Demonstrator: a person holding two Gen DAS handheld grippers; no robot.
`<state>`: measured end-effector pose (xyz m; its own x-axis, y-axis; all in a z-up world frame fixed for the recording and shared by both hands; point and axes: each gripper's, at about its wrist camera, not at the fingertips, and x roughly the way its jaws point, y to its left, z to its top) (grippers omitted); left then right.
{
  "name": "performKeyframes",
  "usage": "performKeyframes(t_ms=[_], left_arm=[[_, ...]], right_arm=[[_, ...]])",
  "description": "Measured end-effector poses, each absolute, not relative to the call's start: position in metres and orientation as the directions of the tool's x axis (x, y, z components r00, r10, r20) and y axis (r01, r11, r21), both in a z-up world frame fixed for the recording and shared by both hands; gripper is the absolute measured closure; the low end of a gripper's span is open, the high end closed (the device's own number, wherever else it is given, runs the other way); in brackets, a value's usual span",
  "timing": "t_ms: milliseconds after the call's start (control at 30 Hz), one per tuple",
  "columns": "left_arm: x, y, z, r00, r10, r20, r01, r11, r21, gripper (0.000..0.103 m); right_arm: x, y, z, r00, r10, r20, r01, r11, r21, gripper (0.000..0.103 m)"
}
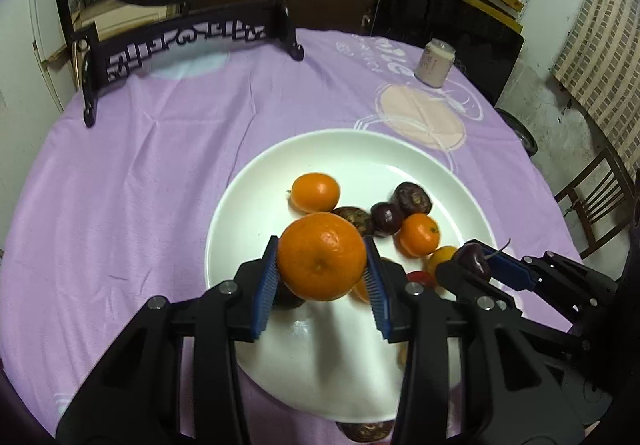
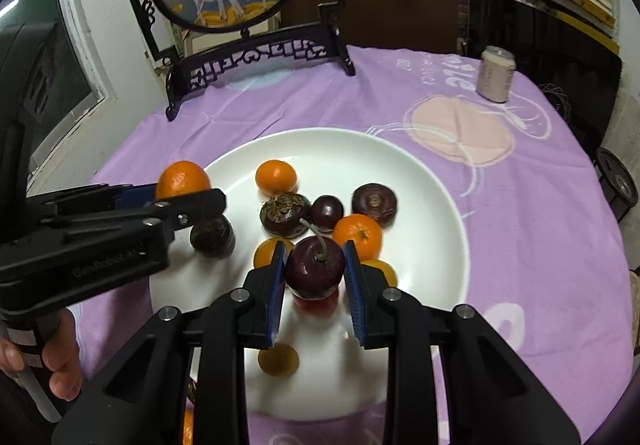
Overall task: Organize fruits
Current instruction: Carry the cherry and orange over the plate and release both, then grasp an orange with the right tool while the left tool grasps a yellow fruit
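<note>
A large orange (image 1: 322, 256) is being grasped between the blue pads of the left gripper (image 1: 323, 269) and is being held above the near part of the white plate (image 1: 340, 149). A dark red cherry (image 2: 315, 267), stem upward, is being clamped by the right gripper (image 2: 316, 277) and is being held over the same plate. Loose fruit is being carried on the plate beyond both grippers: small oranges (image 2: 277, 176), dark cherries (image 2: 327, 213) and brown round fruits (image 2: 374, 202), several of them touching. The plate is being supported by the counter, which is being covered by a purple cloth (image 1: 160, 173). At the far edge, a black ornamental stand (image 2: 256, 57) and a pale can (image 2: 496, 74) are being kept well apart from the plate.
</note>
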<state>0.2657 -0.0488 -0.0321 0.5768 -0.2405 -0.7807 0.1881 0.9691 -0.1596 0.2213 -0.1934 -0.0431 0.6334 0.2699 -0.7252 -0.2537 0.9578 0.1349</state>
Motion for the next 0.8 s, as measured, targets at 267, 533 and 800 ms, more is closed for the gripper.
performKeyframes(t_ms=[267,533,800], left_arm=[[0.264,-0.046,-0.031,0.615,-0.250,-0.748,0.192,0.967,-0.165,0.037],[0.206,-0.024,-0.010,0.663,-0.275,-0.696,0.202,0.961,-0.187,0.034],[0.100,0.004,-0.024,0.692,-0.265,-0.671,0.219,0.963,-0.155,0.028]], right_arm=[[0.225,-0.194,-0.050,0.645,0.222,-0.731,-0.222,0.970,0.098,0.052],[0.147,-0.199,-0.033,0.650,0.279,-0.707,-0.259,0.956,0.138,0.051],[0.067,-0.186,-0.045,0.598,0.357,-0.717,-0.321,0.927,0.194,0.050]])
